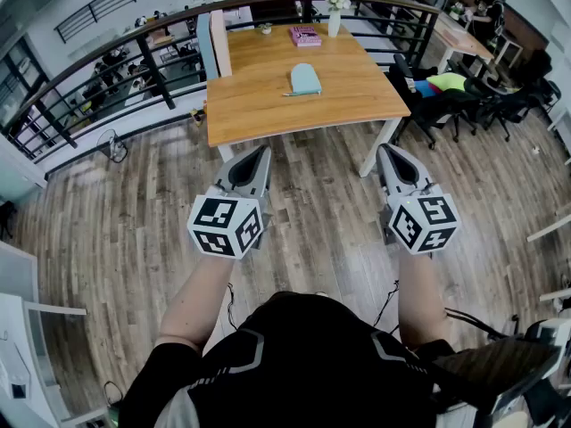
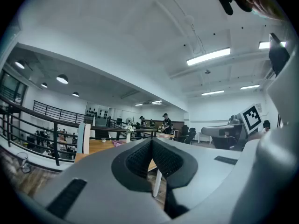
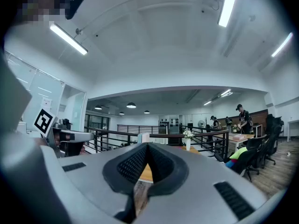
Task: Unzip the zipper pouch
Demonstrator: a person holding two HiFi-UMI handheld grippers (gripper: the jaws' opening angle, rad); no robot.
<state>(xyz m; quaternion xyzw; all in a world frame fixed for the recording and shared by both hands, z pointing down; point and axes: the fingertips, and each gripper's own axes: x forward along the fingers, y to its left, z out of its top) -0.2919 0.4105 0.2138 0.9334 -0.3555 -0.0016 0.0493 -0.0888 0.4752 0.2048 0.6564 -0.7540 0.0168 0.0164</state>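
A light blue zipper pouch (image 1: 305,79) lies flat near the middle of a wooden table (image 1: 259,101), well ahead of me. My left gripper (image 1: 262,152) and right gripper (image 1: 383,151) are held side by side over the floor in front of the table, short of its near edge. Both are shut with nothing between their jaws. In the left gripper view the jaws (image 2: 152,142) meet with the table showing beyond them. The right gripper view shows its jaws (image 3: 147,146) closed the same way. Neither gripper view shows the pouch.
A pink book (image 1: 305,35) and a white vase of flowers (image 1: 335,12) stand at the table's far side, with upright boards (image 1: 214,45) at its left end. A black railing (image 1: 134,47) runs behind. Office chairs (image 1: 446,101) crowd the right. People stand at a far desk (image 1: 486,7).
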